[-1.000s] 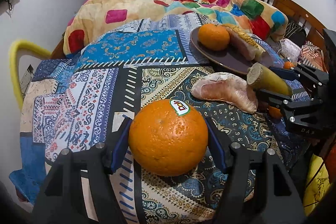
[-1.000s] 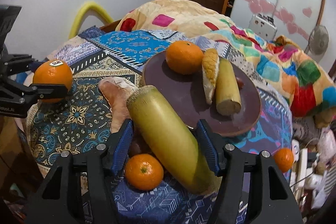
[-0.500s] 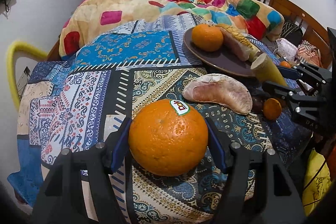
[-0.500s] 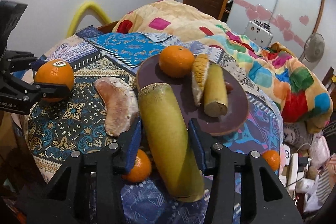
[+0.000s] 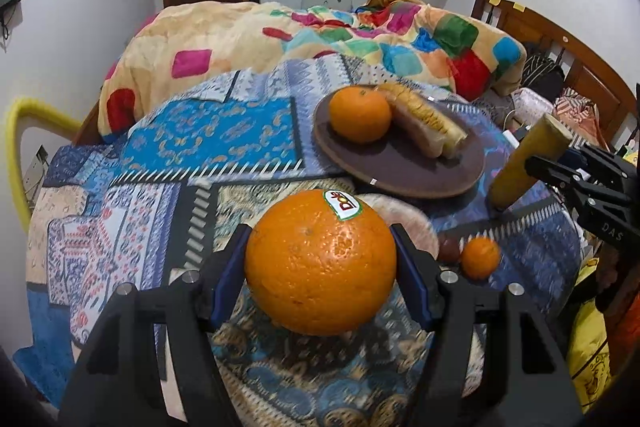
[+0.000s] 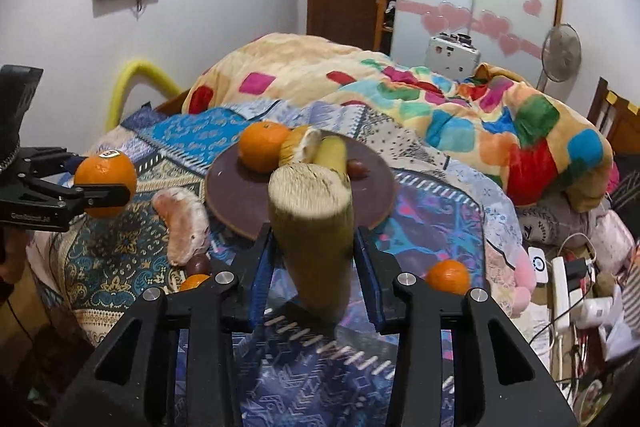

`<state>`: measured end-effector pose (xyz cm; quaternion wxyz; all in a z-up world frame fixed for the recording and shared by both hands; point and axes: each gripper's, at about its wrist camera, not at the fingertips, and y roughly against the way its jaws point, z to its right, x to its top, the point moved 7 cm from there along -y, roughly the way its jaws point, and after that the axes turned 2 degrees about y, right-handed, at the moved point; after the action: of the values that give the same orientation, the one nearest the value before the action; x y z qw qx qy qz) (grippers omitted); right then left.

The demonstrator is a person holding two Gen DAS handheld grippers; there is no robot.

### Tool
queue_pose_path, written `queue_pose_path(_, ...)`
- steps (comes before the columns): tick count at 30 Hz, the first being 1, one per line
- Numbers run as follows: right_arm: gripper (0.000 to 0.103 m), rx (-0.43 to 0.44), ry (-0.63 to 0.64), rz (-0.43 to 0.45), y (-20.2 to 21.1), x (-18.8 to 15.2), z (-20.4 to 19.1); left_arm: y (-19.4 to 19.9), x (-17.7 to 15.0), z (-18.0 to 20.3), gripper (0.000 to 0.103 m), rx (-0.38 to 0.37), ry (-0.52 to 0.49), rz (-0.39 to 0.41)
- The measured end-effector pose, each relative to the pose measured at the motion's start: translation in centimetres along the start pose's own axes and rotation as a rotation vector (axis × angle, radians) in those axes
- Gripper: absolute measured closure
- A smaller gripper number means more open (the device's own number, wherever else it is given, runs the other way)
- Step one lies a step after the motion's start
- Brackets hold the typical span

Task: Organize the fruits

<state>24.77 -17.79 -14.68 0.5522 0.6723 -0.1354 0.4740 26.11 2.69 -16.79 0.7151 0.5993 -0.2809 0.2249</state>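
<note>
My left gripper (image 5: pixel 320 259) is shut on a large orange with a Dole sticker (image 5: pixel 320 263), held above the patterned cloth; it also shows in the right wrist view (image 6: pixel 105 183). My right gripper (image 6: pixel 312 247) is shut on a yellow-green sugarcane piece (image 6: pixel 314 239), tilted up with its cut end toward the camera; it shows in the left wrist view (image 5: pixel 524 163) just right of the plate. The brown plate (image 5: pixel 424 179) holds an orange (image 5: pixel 359 119), a pomelo segment (image 5: pixel 424 131) and another cane piece (image 6: pixel 332 151).
A peeled pomelo segment (image 6: pixel 180 219), a small dark fruit (image 6: pixel 198 264) and a small orange (image 5: pixel 479 257) lie on the cloth before the plate. Another small orange (image 6: pixel 447 277) lies to the right. A colourful quilt (image 6: pixel 440 107) is behind. Cables and a power strip (image 6: pixel 560 291) are at far right.
Both grippers have lifted with their fruit. The right gripper raised the sugarcane and tipped it upright, closer to the plate's near edge. The left gripper moved toward the plate with the orange.
</note>
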Motion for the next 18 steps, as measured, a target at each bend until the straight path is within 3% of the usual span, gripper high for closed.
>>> queue_pose_path(18,0.067,-0.034,-0.051,0.074,0.0,3.2,3.1,-4.0,5.5,3.5,0.036,-0.034,-0.043,0.049)
